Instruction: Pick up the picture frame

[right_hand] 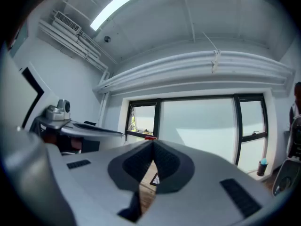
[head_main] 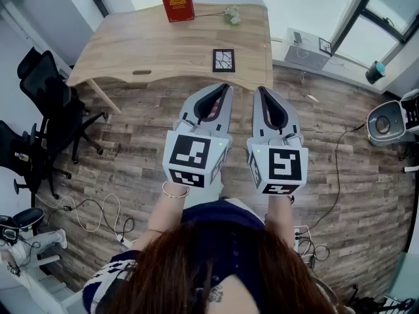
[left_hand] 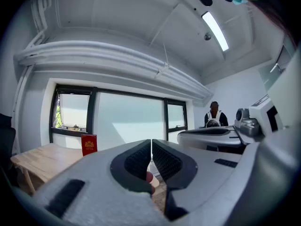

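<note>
**Waiting short of the table with both grippers closed and empty**

Holding the left gripper and the right gripper side by side at about waist height, the person stands back from the wooden table; both point forward at its near edge, which reads as a ready pose before any reach. Each gripper's own view shows its jaws pressed together at the tips with nothing pinched between them. That suits carrying the tools but not grasping, so the jaws have to spread before a pick can begin.

The picture frame lies flat on the tabletop, close to the near edge and roughly in line with the gap between the two grippers; it is well apart from both. The right gripper view catches a corner of it through the opening below the closed tips, so that gripper looks slightly better aimed. Because the frame lies flat, its thin rim is probably the only hold, and I judge that the jaws would need to come down over one edge or slide it toward the table's lip.

A red book stands upright at the far edge, and a small sprig lies near it; both sit clear of the approach. The task looks not yet started.
</note>
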A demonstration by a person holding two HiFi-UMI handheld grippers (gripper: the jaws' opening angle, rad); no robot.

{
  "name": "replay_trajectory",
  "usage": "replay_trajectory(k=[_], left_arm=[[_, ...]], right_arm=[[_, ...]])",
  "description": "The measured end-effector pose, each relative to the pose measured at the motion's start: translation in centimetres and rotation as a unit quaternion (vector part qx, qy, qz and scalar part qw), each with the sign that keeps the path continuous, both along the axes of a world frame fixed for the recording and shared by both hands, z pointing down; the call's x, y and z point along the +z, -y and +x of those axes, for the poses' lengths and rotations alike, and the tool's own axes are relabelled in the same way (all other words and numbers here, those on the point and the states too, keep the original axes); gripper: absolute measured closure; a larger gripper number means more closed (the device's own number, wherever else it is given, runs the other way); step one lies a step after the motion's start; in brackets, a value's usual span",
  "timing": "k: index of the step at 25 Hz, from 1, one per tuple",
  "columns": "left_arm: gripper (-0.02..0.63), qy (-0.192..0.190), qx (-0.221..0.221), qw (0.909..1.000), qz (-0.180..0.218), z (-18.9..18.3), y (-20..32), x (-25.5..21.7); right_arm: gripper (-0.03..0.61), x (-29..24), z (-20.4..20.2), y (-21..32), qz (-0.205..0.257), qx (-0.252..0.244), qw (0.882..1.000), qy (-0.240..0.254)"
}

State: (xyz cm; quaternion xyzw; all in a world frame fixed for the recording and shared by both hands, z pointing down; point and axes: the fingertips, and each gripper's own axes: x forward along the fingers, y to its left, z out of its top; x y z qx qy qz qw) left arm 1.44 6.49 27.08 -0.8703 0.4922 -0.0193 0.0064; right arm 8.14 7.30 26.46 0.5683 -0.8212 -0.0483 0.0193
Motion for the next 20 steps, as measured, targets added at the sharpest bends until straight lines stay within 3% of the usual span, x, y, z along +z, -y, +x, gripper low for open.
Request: replay_trajectory(k=[20], left_arm=[[0.581,0.004,0.007,0.9996,-0.028,-4.7,10.1,2.5]], right_arm=[[0.554,2.4,-3.8,9.6,-0.049,0.001,0.998,0.044]])
